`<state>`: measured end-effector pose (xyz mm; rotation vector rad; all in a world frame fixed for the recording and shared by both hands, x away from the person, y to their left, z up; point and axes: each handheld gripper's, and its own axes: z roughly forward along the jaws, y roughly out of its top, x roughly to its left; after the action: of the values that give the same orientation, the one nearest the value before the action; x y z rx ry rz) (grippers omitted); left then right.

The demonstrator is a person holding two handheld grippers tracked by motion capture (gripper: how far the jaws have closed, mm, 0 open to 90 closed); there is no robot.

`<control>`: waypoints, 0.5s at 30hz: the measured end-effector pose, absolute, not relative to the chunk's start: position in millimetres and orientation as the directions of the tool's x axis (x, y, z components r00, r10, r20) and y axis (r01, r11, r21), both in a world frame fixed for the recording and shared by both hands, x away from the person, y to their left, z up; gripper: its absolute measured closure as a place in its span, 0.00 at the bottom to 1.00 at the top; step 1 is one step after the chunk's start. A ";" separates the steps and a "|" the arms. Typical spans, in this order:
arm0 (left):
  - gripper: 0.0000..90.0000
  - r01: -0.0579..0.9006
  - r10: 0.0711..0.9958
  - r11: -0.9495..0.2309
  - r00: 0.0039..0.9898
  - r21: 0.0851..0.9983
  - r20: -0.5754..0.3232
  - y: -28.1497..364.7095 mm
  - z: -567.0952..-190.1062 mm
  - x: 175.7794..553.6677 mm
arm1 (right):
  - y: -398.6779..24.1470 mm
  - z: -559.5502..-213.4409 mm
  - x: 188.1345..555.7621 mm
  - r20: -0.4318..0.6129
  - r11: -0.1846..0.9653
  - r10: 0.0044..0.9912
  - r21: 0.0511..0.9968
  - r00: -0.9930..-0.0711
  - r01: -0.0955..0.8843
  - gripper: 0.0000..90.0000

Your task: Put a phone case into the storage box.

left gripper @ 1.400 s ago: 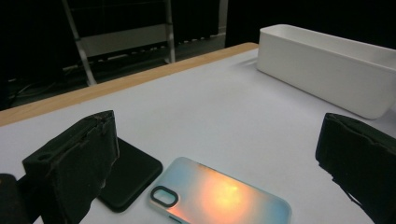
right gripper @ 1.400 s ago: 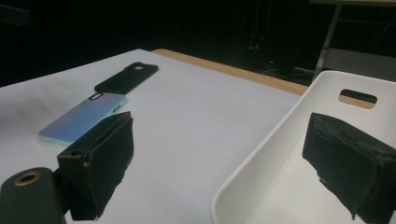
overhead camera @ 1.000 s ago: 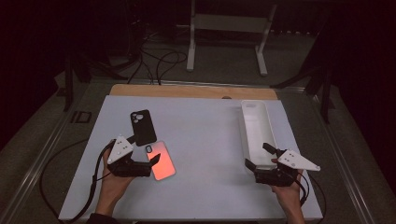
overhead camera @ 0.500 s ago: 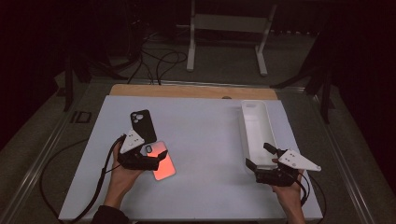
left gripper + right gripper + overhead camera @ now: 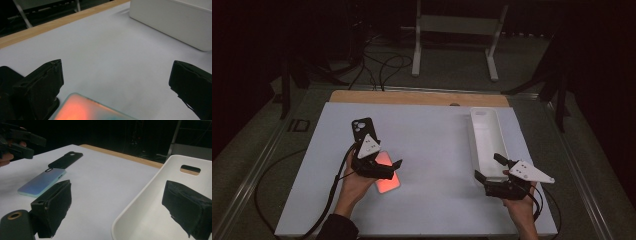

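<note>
surface: white table top [image 5: 437,150], dark room behind
phone [image 5: 384,172]: flat, left of centre, beside black case [image 5: 362,130]
left gripper [image 5: 384,167]: jaws wide, over phone
right gripper [image 5: 489,167]: jaws wide, at white bin [image 5: 484,135]
risk: thin phone skids when pinched
room: bare middle

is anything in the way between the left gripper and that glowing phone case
Nothing visible. The left gripper hangs open right over the iridescent phone case, its jaws wide apart in the left gripper view with the case just below them. The black case lies beyond it, off the path.
</note>
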<state>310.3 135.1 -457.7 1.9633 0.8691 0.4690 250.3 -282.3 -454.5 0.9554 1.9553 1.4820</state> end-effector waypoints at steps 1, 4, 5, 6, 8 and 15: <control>0.00 0.392 0.734 -0.335 0.679 0.857 -0.023 133.6 -458.5 311.0 | -282.3 -454.5 250.2 0.022 0.160 0.780 0.959 -0.626 0.233 0.10; 0.01 0.405 0.728 -0.343 0.685 0.847 -0.033 128.1 -461.2 314.1 | -282.0 -454.7 250.1 0.025 0.158 0.779 0.959 -0.626 0.235 0.10; 0.02 0.405 0.728 -0.343 0.685 0.847 -0.033 128.1 -461.2 314.1 | -282.0 -454.7 250.1 0.025 0.158 0.779 0.959 -0.626 0.235 0.10; 0.02 0.412 0.723 -0.355 0.690 0.840 -0.033 124.6 -463.1 315.1 | -281.9 -454.6 250.0 0.023 0.161 0.780 0.958 -0.626 0.236 0.10; 0.05 0.414 0.723 -0.364 0.690 0.834 -0.027 120.8 -465.2 315.4 | -282.3 -454.8 249.7 0.026 0.159 0.780 0.958 -0.626 0.237 0.10; 0.37 0.435 0.712 -0.397 0.701 0.808 -0.028 109.6 -471.1 314.9 | -282.6 -455.5 251.0 0.025 0.160 0.781 0.958 -0.624 0.238 0.10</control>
<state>314.9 109.6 -471.1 2.0509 0.8760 0.4102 251.0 -282.6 -455.5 0.9648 1.9583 1.4773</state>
